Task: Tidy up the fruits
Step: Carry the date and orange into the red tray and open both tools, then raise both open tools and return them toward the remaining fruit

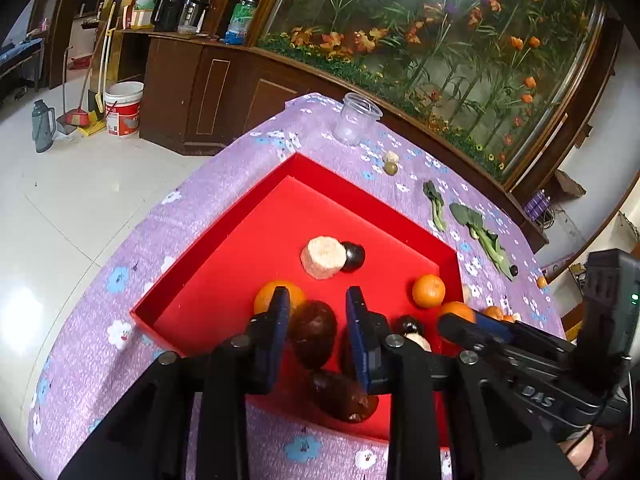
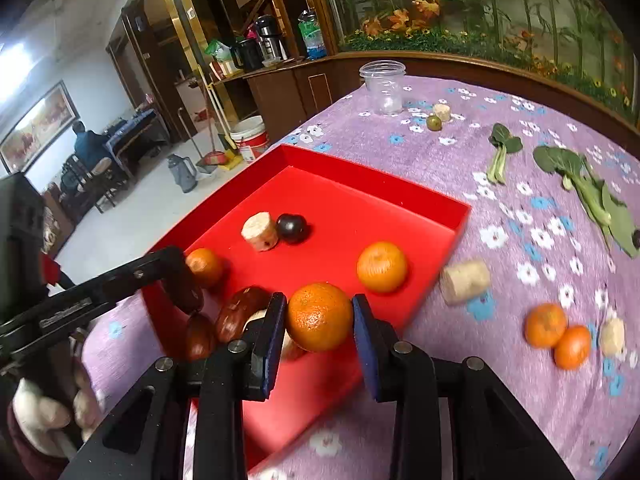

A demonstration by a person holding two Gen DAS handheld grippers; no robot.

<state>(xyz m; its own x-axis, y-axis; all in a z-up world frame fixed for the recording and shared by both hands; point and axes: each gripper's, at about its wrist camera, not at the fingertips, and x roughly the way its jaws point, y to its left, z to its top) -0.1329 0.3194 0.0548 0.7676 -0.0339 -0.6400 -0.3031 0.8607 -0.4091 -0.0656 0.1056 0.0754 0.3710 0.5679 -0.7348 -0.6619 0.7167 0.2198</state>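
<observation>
- Black two-finger right gripper, nearest the lens, is clamped on a small round orange mandarin with dimpled peel; both blue pads meet its sides, and it hangs over the near edge of the shallow red cardboard tray.
- Likely handling: light, fairly firm, with a thin skin that bruises under a hard squeeze (and it will roll once set down). The widest part is the sensible place to hold it, as it is held now.
- Left gripper has its jaws slightly apart around a glossy dark-brown oval date. The date touches the left pad only, with a sliver of red showing by the right one, so it looks unheld. It should be light, smooth and a little slippery, best pinched across its short axis.
- Two loose orange mandarins and a pale cut cylinder of fruit lie outside the tray to the right.
- Underneath is a soft purple flowered tablecloth, likely to damp rolling. Leafy green stalks lie far right, with a clear plastic jar at the far edge.
- Beyond are dark wooden cabinets, a glass case of artificial flowers and a pale tiled floor.
</observation>
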